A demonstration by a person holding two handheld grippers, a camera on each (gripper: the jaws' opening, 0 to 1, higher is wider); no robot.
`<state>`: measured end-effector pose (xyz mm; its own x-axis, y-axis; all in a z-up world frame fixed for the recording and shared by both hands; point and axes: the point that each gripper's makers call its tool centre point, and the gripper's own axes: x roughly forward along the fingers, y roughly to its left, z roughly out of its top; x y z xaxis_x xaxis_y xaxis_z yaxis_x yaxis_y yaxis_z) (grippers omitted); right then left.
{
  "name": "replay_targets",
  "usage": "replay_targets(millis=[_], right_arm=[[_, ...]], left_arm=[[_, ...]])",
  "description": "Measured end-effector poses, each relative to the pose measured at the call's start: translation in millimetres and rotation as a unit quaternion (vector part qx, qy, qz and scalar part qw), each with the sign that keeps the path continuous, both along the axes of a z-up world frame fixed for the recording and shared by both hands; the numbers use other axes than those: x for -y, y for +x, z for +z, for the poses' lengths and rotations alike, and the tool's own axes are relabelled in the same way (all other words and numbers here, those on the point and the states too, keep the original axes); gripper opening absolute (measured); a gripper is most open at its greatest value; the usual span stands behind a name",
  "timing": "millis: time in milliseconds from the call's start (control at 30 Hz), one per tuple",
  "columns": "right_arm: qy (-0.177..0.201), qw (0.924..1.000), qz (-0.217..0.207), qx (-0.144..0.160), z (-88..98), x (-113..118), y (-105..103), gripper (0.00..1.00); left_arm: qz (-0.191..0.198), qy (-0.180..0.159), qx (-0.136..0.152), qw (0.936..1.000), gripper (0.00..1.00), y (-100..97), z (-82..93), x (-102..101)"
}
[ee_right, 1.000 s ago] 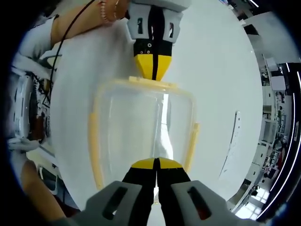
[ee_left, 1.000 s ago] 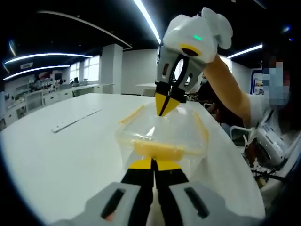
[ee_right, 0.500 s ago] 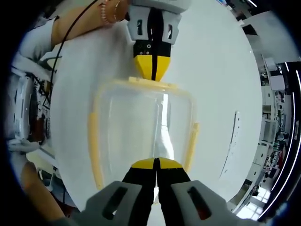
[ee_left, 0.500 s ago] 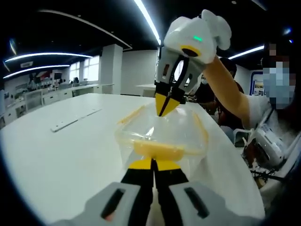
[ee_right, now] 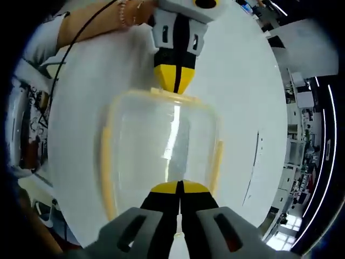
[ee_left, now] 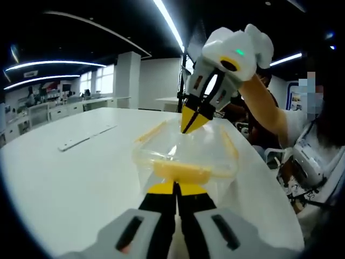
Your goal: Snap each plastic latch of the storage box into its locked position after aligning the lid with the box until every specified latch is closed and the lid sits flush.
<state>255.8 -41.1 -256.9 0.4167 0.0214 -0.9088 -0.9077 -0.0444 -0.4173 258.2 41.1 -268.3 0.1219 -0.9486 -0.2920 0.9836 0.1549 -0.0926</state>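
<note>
A clear plastic storage box [ee_left: 186, 154] with its lid on stands on the white table [ee_left: 70, 178]. My left gripper [ee_left: 174, 188] is shut, its yellow tips against the yellow end latch [ee_left: 180, 171] nearest it. The right gripper [ee_left: 190, 123] comes down from above, shut, with its tips on the lid's far end. From above, the box [ee_right: 161, 140] lies between my right gripper [ee_right: 179, 187], shut at its near edge, and the left gripper [ee_right: 175, 86] at the far latch [ee_right: 173, 96]. Yellow side latches [ee_right: 105, 167] [ee_right: 217, 162] run along both long sides.
A thin white strip [ee_left: 86, 137] lies on the table left of the box, also seen as the strip [ee_right: 252, 162]. A person [ee_left: 315, 145] stands at the table's right edge, a forearm [ee_left: 259, 100] reaching in. Benches line the back wall.
The right gripper has tilted and shifted slightly right over the lid's far end, so its view has rolled a little. The box and the left gripper stay put.
</note>
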Motion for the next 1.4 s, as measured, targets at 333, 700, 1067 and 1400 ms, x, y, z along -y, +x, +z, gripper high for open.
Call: replay_targets(millis=[333,700,1067,1400], right_arm=[[0.007,0.9975,0.019,0.067,1.8,1.4,-2.5,0.00],[0.013,0.9932,0.027,0.112,5.3,8.1,-2.6,0.00],[0.021,0.9907,0.037,0.129,6.1,8.9,-3.2,0.00],[0.025,0.9892,0.049,0.135,6.1,9.5,-5.0,0.00]], left_arm=[[0.001,0.003,0.006,1.0000,0.00,-1.7,-0.5,0.0],[0.023,0.011,0.022,0.9994,0.09,6.1,-1.3,-2.6],[0.148,-0.009,0.049,0.9877,0.19,41.1,24.0,-45.4],[0.173,-0.063,0.057,0.9813,0.17,27.6,73.3,-36.9]])
